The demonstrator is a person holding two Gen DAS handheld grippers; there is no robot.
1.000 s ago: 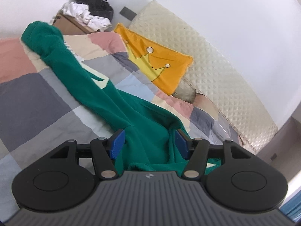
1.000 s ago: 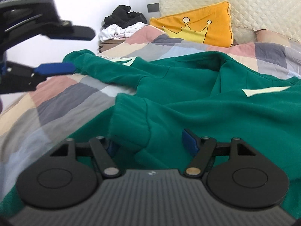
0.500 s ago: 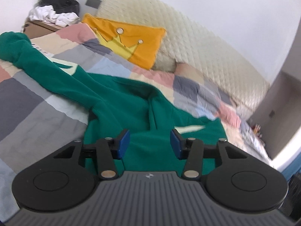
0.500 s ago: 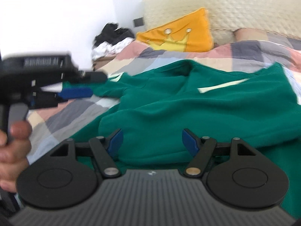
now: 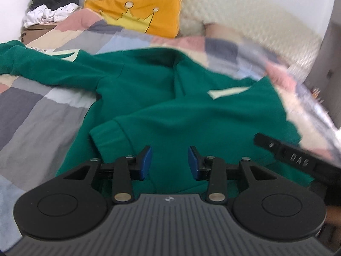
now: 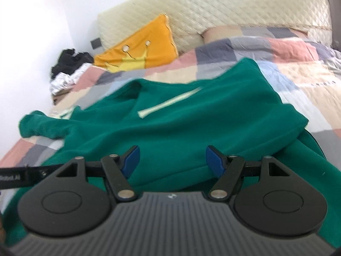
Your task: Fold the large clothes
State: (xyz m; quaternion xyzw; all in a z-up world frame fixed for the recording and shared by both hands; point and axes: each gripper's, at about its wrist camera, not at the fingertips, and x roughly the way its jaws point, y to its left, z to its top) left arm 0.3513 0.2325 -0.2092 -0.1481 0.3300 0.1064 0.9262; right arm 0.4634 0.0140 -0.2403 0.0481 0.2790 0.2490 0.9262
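Note:
A large green sweatshirt [image 5: 170, 106] lies spread and rumpled on the bed, one sleeve stretched out to the far left [image 5: 12, 61] and a ribbed cuff [image 5: 108, 136] folded onto its body. My left gripper [image 5: 169, 157] hovers over the near part of the garment. Its jaws are closing, and the blue pads press on nothing. My right gripper [image 6: 172, 157] is over the same sweatshirt [image 6: 191, 128], wider apart and also closing, with green cloth showing in the gap but not pinched. A finger of the right gripper [image 5: 298, 162] shows beside the left one.
A patchwork quilt [image 5: 32, 111] covers the bed. An orange crown pillow [image 5: 149, 15] leans on the cream quilted headboard [image 6: 234, 10]. A pile of black and white clothes [image 5: 51, 6] sits on a box at the far left corner.
Both hands have swung across the near side of the sweatshirt and now sit side by side. The left pads have drawn closer together. The right pads narrowed slightly.

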